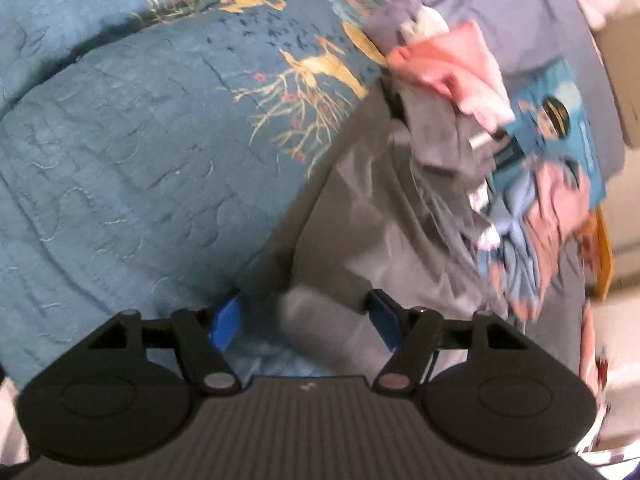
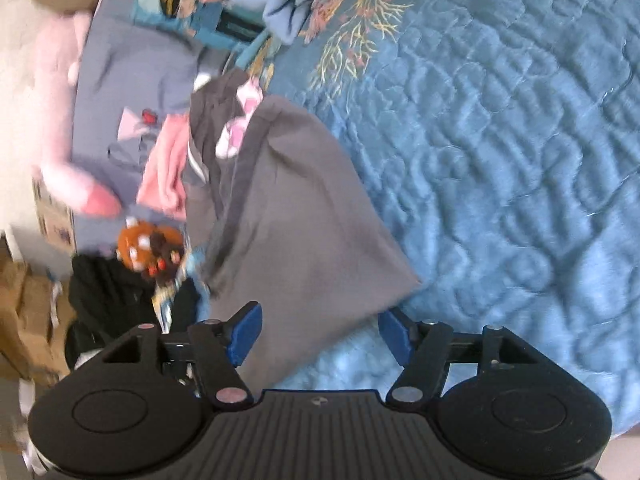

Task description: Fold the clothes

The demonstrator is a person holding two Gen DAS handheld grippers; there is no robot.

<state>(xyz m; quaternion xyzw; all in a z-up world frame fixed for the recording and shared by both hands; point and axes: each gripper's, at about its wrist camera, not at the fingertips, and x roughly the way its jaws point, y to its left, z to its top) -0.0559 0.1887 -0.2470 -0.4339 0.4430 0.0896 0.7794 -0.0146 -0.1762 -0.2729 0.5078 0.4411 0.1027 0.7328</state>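
A grey garment point(image 1: 360, 216) lies in a rough fold on the blue quilted bedspread point(image 1: 120, 140). Its near end reaches down between the fingers of my left gripper point(image 1: 306, 320). Those jaws stand well apart and the blue pads point(image 1: 228, 324) do not press on the cloth. The right wrist view shows the same grey garment point(image 2: 304, 216) as a flat folded panel on the bedspread point(image 2: 500, 140). Its lower edge lies between the fingers of my right gripper point(image 2: 320, 334), which is open too, with one pad point(image 2: 394, 336) off the cloth.
Beyond the garment is a heap of pink clothes point(image 1: 452, 64) and light blue clothes point(image 1: 516, 248) beside a teal picture box point(image 1: 560, 120). A pink plush point(image 2: 60, 120), an orange plush toy point(image 2: 148, 248), a black bag point(image 2: 108, 296) and cardboard boxes point(image 2: 24, 320) crowd the bed's edge.
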